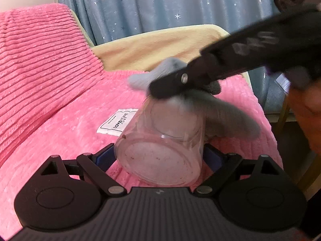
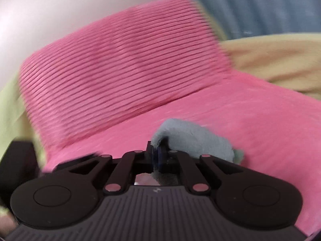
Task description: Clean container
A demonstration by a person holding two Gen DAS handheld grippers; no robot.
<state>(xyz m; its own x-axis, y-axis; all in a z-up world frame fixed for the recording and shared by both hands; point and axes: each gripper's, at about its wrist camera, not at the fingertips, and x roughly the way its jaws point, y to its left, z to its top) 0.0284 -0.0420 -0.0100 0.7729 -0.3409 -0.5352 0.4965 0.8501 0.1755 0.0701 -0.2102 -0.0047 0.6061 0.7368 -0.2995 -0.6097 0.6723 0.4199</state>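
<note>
Both tongs are busy: left gripper point(image 1: 160, 156) clamps the clear plastic container point(image 1: 160, 146), right gripper point(image 2: 158, 158) pinches a grey cloth point(image 2: 192, 138) at its mouth. Wiping seems underway; next, push the cloth inside.

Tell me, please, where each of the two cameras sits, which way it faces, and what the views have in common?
Left wrist: sits on the left gripper, looking forward over the clear container clamped in it, toward the pink blanket and starry curtain; the right gripper and the person's hand show.
Right wrist: sits on the right gripper, looking along fingers shut on the grey cloth, toward the pink cushion; blurred.
Shared: cloth, blanket, curtain, beige cover.
</note>
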